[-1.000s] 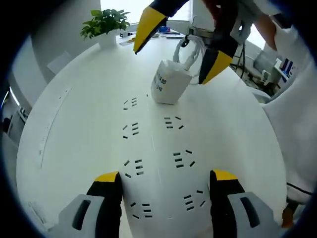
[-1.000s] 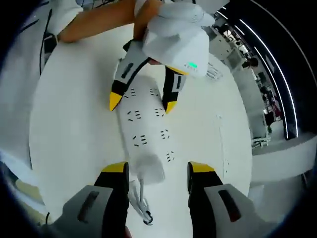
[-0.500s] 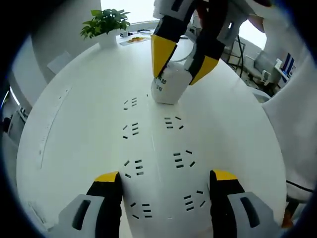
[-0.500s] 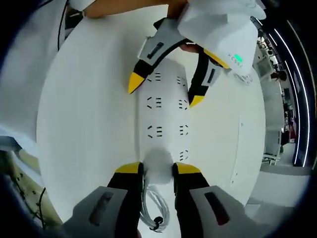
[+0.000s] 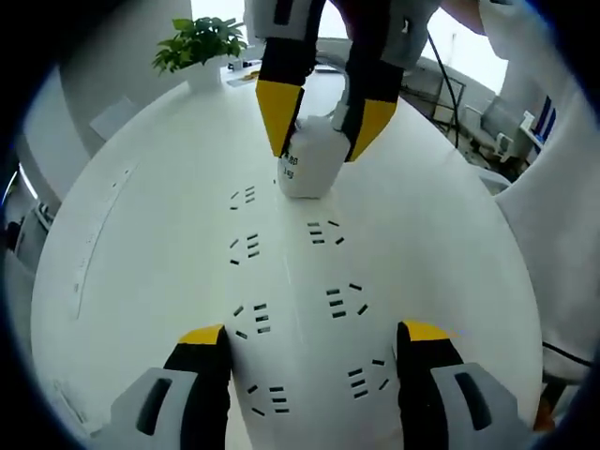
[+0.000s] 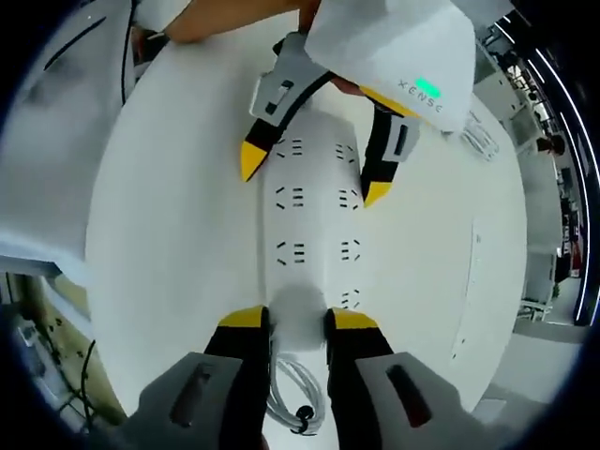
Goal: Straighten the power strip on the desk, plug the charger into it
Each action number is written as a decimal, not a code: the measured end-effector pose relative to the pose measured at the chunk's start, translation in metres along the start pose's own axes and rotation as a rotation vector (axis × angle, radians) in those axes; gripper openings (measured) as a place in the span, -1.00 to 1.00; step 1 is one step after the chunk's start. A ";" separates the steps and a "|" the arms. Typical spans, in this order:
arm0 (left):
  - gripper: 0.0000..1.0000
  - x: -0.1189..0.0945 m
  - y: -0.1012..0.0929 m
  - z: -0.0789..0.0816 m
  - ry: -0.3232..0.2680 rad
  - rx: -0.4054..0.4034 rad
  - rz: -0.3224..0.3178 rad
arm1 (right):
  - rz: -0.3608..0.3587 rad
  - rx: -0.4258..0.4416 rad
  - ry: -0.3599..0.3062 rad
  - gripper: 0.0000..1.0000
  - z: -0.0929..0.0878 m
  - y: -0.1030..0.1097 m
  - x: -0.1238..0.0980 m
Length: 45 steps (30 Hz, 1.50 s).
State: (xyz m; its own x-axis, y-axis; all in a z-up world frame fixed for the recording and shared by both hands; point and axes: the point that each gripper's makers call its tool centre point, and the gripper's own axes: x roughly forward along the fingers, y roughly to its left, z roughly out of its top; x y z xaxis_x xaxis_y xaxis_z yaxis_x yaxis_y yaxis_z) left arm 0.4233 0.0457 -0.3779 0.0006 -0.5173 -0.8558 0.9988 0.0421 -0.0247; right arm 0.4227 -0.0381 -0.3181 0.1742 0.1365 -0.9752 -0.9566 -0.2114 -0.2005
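The round white tabletop (image 5: 122, 216) carries a long white power strip (image 5: 295, 309) with two rows of dark socket slots, lying between the left gripper (image 5: 309, 347), whose yellow-tipped jaws stand apart either side of it. At the strip's far end, the right gripper (image 6: 293, 321) has its jaws clamped on a white block charger (image 5: 307, 159), its coiled white cable (image 6: 292, 398) trailing behind. A small green potted plant (image 5: 200, 42) stands at the far edge.
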 end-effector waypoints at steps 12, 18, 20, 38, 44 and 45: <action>0.45 0.000 0.000 0.001 0.001 -0.002 0.002 | -0.005 0.017 0.053 -0.57 -0.005 0.002 0.009; 0.46 -0.001 0.000 0.000 0.000 -0.004 0.003 | -0.039 0.014 0.060 -0.54 -0.005 0.002 0.013; 0.46 -0.001 0.000 0.000 0.005 -0.007 0.005 | -0.042 0.016 0.050 -0.53 -0.005 0.001 0.012; 0.46 0.000 0.000 0.001 0.007 -0.019 0.010 | -0.111 0.006 0.027 -0.50 -0.005 0.000 0.012; 0.46 0.001 0.000 0.002 -0.002 -0.013 0.005 | -0.128 0.018 0.005 -0.50 -0.005 -0.001 0.012; 0.46 0.001 0.000 0.002 -0.002 -0.013 0.005 | -0.131 0.020 0.001 -0.50 -0.005 -0.001 0.012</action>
State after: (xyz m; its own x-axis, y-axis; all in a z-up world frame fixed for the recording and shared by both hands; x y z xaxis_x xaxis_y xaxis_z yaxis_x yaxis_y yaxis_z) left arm 0.4230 0.0436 -0.3776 0.0059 -0.5185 -0.8551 0.9981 0.0559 -0.0270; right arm 0.4269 -0.0410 -0.3302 0.2985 0.1607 -0.9408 -0.9301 -0.1723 -0.3245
